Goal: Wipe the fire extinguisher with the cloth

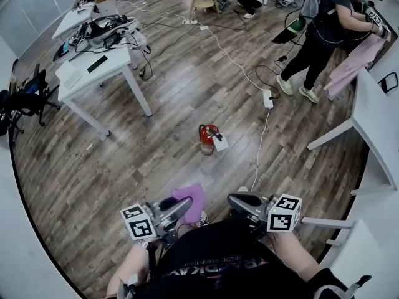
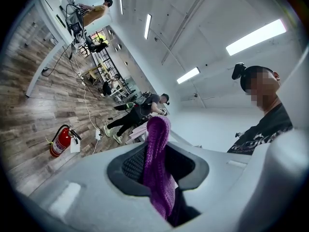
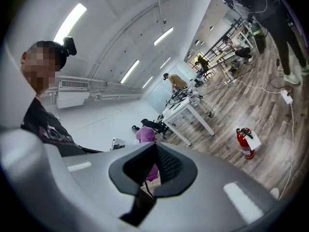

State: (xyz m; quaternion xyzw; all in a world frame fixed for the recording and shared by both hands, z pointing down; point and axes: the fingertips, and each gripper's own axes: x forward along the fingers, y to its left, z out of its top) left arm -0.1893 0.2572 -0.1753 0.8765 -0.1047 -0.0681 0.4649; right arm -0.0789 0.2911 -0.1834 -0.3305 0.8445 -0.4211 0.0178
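A red fire extinguisher [image 1: 209, 138] with a white tag stands upright on the wooden floor, well ahead of both grippers. My left gripper [image 1: 186, 204] is shut on a purple cloth [image 1: 191, 197], which sticks out past the jaws. In the left gripper view the cloth [image 2: 157, 164] is pinched between the pads of the left gripper [image 2: 155, 170], and the extinguisher [image 2: 60, 141] lies far off at the left. My right gripper [image 1: 232, 199] is held beside the left one, shut and holding nothing. The right gripper view shows the right gripper [image 3: 155, 167], the cloth [image 3: 145, 135] behind it and the extinguisher [image 3: 245, 143].
A white cable with a power strip [image 1: 268, 98] runs along the floor just right of the extinguisher. White tables stand at the left [image 1: 93, 67] and right [image 1: 374, 114]. A person [image 1: 318, 36] stands at the back right; a black chair [image 1: 25, 95] is at far left.
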